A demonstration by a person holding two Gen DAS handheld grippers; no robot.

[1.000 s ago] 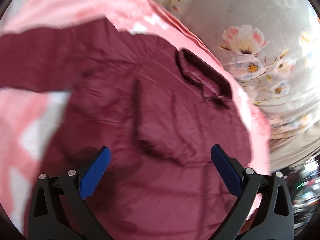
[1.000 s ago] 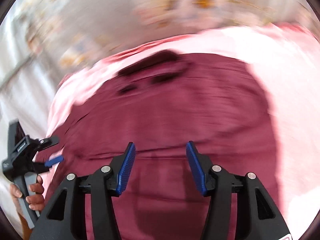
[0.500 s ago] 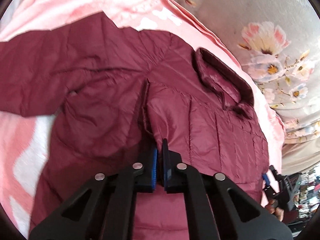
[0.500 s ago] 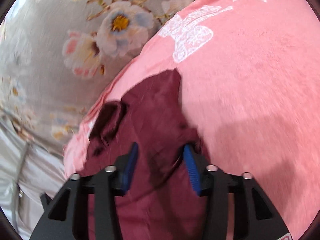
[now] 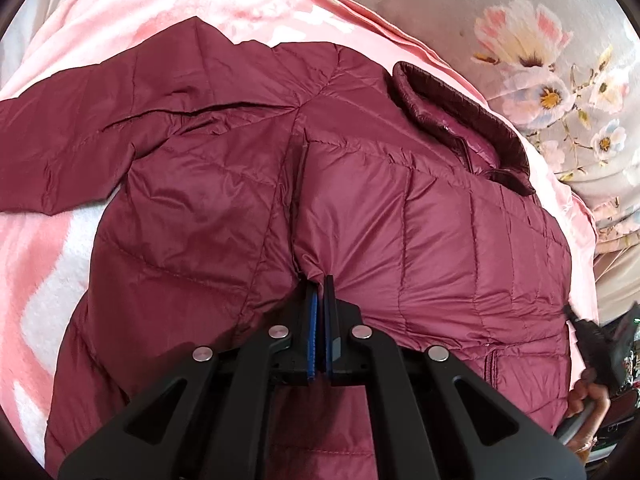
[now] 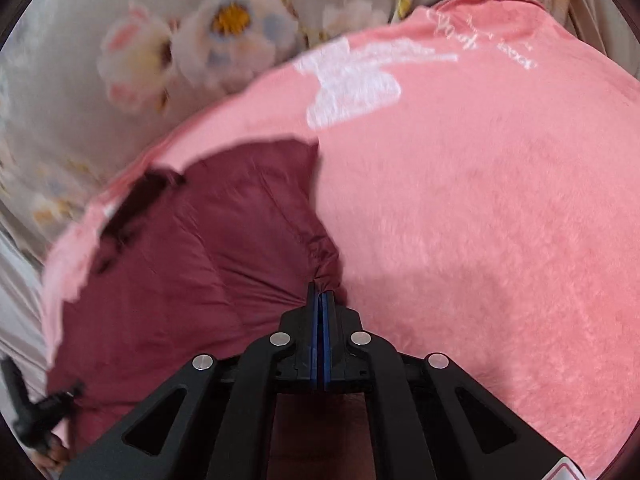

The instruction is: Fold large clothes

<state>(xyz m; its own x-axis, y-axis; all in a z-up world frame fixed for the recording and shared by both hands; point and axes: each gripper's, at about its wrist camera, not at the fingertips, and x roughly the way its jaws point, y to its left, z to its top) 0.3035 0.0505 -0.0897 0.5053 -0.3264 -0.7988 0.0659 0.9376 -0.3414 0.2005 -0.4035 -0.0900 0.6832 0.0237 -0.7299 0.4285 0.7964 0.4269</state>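
While both jaws are pinching the maroon jacket (image 5: pixel 400 208), left gripper (image 5: pixel 319 280) and right gripper (image 6: pixel 321 292), we are judging the fold begun, next lifting the fabric ahead of the jaws evenly.

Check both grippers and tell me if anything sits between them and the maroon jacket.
Nothing visible does. The left gripper is shut on a pinch of the maroon jacket at a side fold; the right gripper is shut on its gathered edge beside the pink blanket.
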